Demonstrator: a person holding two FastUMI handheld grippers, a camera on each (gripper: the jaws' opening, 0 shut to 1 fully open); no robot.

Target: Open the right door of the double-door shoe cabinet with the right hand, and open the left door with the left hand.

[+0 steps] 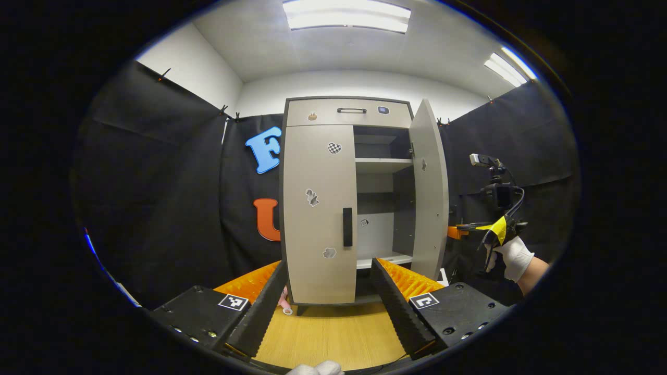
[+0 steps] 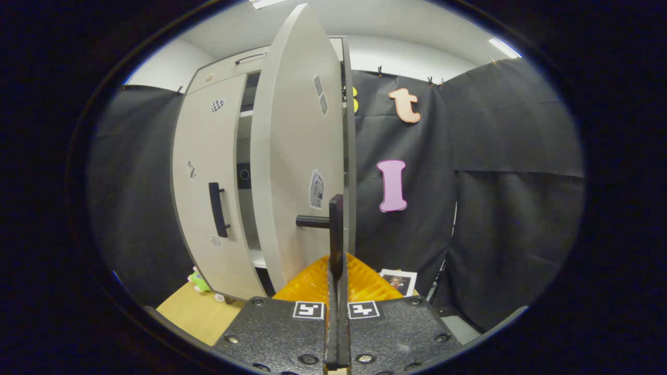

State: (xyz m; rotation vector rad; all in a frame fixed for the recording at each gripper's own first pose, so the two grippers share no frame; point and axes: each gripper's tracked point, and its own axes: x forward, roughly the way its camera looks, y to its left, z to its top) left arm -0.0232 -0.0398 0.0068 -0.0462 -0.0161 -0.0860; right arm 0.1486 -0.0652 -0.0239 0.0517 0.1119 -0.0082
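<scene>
The grey shoe cabinet (image 1: 318, 208) stands straight ahead in the left gripper view. Its left door (image 1: 319, 219) is closed, with a black vertical handle (image 1: 347, 226). The right door (image 1: 431, 192) is swung open, showing shelves (image 1: 383, 165). My left gripper (image 1: 329, 265) is open, low in front of the cabinet and well short of the left handle. A gloved hand (image 1: 513, 258) holds the right gripper (image 1: 469, 228) beside the open door. In the right gripper view, my right gripper (image 2: 336, 265) is shut on the right door's black handle (image 2: 336, 224); the left door's handle (image 2: 218, 208) shows beyond.
A drawer (image 1: 348, 113) with a dark handle tops the cabinet. The cabinet rests on a wooden surface (image 1: 323, 333). A small pink object (image 1: 284, 302) lies at its left foot, a green toy (image 2: 198, 281) is near its base, and a photo (image 2: 398, 282) lies by the black cloth wall.
</scene>
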